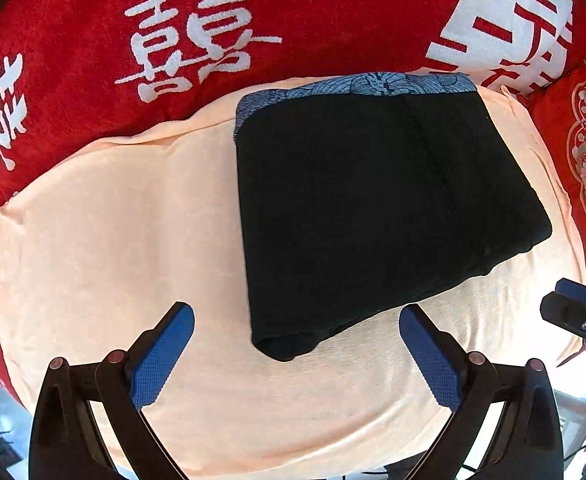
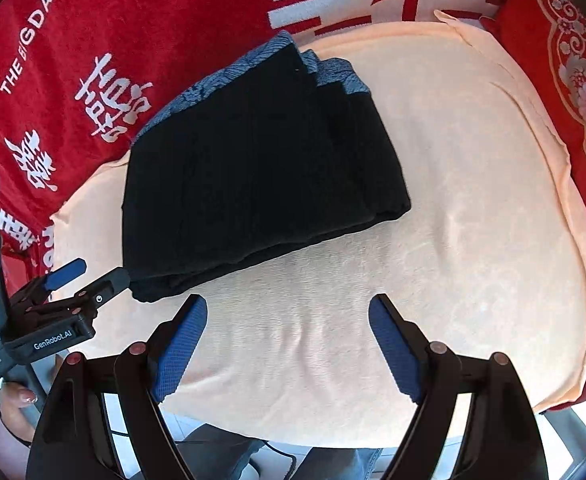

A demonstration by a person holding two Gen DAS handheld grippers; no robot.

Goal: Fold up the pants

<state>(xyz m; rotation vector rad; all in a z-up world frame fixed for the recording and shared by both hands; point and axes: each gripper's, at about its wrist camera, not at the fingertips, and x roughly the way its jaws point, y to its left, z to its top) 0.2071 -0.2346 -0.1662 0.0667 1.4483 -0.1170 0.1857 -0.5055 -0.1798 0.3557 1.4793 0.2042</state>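
The black pants [image 1: 381, 208] lie folded into a compact stack on a peach cloth [image 1: 113, 240], with a blue patterned waistband [image 1: 357, 86] along the far edge. My left gripper [image 1: 297, 316] is open and empty, just short of the stack's near corner. In the right wrist view the pants [image 2: 253, 168] lie left of centre. My right gripper [image 2: 289, 304] is open and empty over bare peach cloth [image 2: 473, 200], near the stack's front edge. The left gripper [image 2: 89, 272] shows there at the left, beside the stack's near corner.
A red blanket with white characters [image 1: 173, 20] covers the surface beyond the peach cloth. A red cushion with a floral pattern [image 2: 581, 80] lies at the right. The right gripper's tip [image 1: 577, 304] shows at the right edge of the left wrist view.
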